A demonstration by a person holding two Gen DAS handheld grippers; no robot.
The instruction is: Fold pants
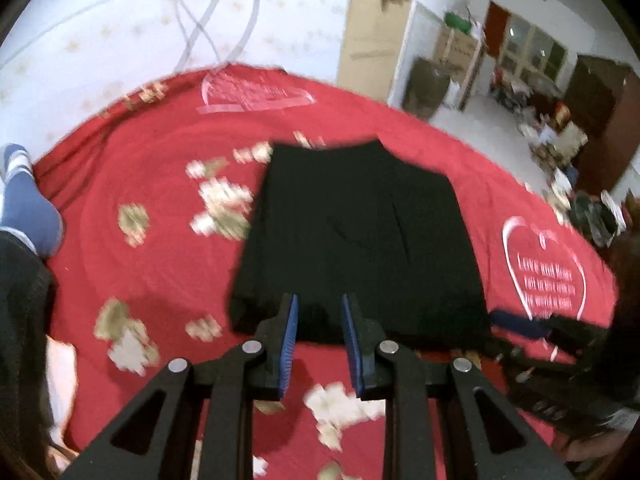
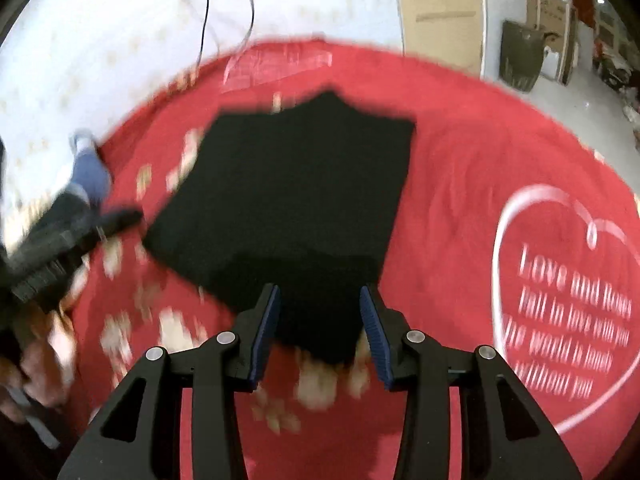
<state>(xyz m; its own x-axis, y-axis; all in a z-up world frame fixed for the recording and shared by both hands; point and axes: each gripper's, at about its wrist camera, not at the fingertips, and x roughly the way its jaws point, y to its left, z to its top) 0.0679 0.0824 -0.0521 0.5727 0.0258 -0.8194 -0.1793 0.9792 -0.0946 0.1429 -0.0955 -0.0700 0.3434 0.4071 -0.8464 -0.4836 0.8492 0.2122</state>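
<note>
The black pants [image 1: 356,236] lie folded into a flat rectangle on the red bedspread [image 1: 140,272]. My left gripper [image 1: 320,304] hovers over their near edge, open, with nothing pinched between its blue pads. In the right wrist view the pants [image 2: 296,184] lie at a slant, and my right gripper [image 2: 320,294] is over their near corner, open and holding nothing. A finger [image 1: 516,320] of the right gripper shows at the pants' right edge in the left wrist view. A finger [image 2: 120,218] of the left gripper shows beside their left edge in the right wrist view.
The bedspread [image 2: 460,184] has pale flower prints and a white heart with lettering [image 2: 568,312]. A foot in a blue sock [image 1: 28,208] rests at the left edge. Beyond lie a white patterned surface with cables [image 1: 208,20] and a cluttered room [image 1: 520,80].
</note>
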